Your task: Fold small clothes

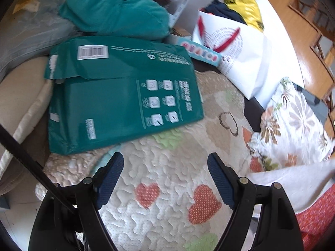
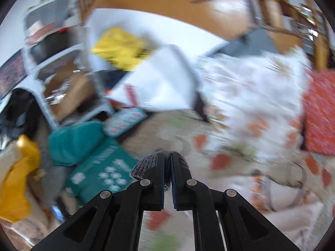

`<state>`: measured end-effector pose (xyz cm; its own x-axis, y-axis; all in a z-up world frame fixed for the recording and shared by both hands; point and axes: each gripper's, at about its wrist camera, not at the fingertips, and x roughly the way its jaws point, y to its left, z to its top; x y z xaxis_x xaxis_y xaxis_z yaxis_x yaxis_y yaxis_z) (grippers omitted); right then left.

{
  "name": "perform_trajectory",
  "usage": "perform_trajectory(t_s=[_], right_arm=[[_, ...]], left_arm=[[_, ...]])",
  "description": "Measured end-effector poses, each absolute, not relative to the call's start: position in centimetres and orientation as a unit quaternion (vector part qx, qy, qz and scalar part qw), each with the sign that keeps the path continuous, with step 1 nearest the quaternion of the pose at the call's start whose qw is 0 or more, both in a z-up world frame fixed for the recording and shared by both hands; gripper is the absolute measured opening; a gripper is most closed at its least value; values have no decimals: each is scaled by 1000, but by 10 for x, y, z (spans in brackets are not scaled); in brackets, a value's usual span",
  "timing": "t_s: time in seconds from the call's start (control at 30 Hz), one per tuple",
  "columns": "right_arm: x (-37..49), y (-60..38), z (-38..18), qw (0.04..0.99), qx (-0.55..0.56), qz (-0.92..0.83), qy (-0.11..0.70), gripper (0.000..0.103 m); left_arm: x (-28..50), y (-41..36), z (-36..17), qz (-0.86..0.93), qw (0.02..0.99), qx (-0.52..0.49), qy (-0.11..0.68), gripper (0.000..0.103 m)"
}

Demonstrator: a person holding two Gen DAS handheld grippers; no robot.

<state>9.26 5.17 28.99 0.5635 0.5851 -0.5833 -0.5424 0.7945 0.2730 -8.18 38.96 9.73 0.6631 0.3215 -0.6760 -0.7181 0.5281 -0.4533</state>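
My right gripper (image 2: 167,156) is shut on a small dark grey knitted garment (image 2: 146,164) that bulges out on both sides of its fingertips, lifted above the quilted heart-patterned cover (image 2: 230,163); this view is motion-blurred. My left gripper (image 1: 165,159) stands open over the same quilted cover (image 1: 167,198), with nothing between its blue-padded fingers (image 1: 111,177). The held garment does not show in the left wrist view.
A green plastic mailer bag (image 1: 117,96) lies ahead of the left gripper, with a teal garment (image 1: 117,8) behind it. A white paper bag (image 1: 236,48), a yellow bag (image 1: 240,0) and a floral pillow (image 1: 293,121) sit to the right. A red patterned cloth (image 1: 314,215) is at bottom right.
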Motion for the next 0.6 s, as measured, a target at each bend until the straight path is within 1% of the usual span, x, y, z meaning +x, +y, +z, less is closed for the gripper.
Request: perform_trajectory(t_s=[0.1,0.33,0.47,0.6], right_arm=[[121,-16,248,891,40,251,375,6],[174,-169,136,875,111,109,459,6],[184,-225,82,860,129,51,491,6],[187,-259,49,855,107,-6,507,6]], left_arm=[[-69,373,98,303,842,-349,277,81],[-28,327,94,267,861,-301,312,81],[-3,296,91,245,870,-268,333,81],[17,270,87,218,877,-240,356,81]])
